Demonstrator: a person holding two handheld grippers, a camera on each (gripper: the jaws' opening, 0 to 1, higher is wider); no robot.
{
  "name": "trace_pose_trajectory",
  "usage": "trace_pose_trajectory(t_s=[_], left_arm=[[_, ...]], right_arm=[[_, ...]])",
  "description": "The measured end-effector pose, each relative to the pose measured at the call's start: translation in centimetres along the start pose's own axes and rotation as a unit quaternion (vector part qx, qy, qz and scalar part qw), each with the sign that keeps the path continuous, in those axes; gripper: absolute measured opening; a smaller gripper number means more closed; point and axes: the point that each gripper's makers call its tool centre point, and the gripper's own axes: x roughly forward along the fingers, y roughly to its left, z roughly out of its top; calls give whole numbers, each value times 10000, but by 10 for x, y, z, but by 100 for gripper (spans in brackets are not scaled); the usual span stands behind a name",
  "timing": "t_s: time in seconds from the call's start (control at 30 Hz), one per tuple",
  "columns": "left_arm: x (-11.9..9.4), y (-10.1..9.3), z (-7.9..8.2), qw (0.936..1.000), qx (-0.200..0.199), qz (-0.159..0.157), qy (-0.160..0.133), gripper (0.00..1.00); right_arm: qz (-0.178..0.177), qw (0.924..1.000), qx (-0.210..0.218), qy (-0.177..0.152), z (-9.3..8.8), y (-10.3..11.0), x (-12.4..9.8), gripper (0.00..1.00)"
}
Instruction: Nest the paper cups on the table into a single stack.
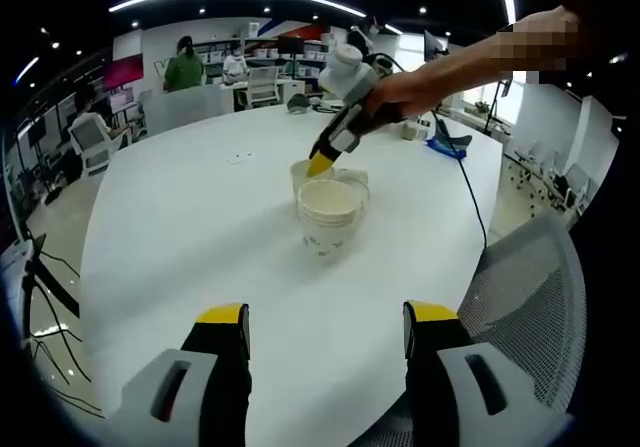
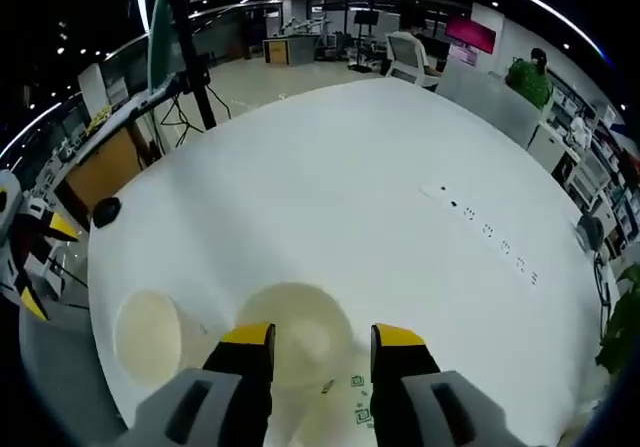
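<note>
Left gripper view has the left gripper (image 1: 325,329) nearest, jaws apart and holding nothing, low over the round white table (image 1: 180,257), probably waiting. Farther out stands the nearer white paper cup (image 1: 329,217), upright, faint print on its wall. Just behind, the right gripper (image 1: 322,160) reaches into another white paper cup (image 1: 304,175), likely to lift it for nesting; whether it grips the rim I cannot tell.

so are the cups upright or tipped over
Upright. In the left gripper view the front paper cup stands on the white table, mouth up, and the cup behind it does too.
</note>
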Motion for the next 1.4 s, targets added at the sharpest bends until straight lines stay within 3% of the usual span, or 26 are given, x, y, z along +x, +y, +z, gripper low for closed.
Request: trace_pose_trajectory(t_s=[0.27,0.67,0.77,0.83,0.93,1.07,1.4], left_arm=[[0,5,-1,10000,-24,36,11,61],[0,7,-4,9999,-79,56,52,61],[-3,7,-4,9999,-123,85,54,61],[-4,7,-4,9998,-138,101,63,61],[-7,7,-4,9997,-162,135,75,61],[-10,9,-3,9997,-188,168,60,61],[-7,6,-1,9998,-137,115,42,61]], right_arm=[[91,9997,-51,203,4,-3,19,37],[87,9979,-245,589,-13,1,40,32],[61,9972,-350,658,-15,3,48,26],[13,9969,-380,683,-15,1,53,16],[-55,9978,-187,639,-13,1,51,4],[-35,9982,-293,517,-6,6,46,0],[-227,9993,-71,293,4,-17,33,0]])
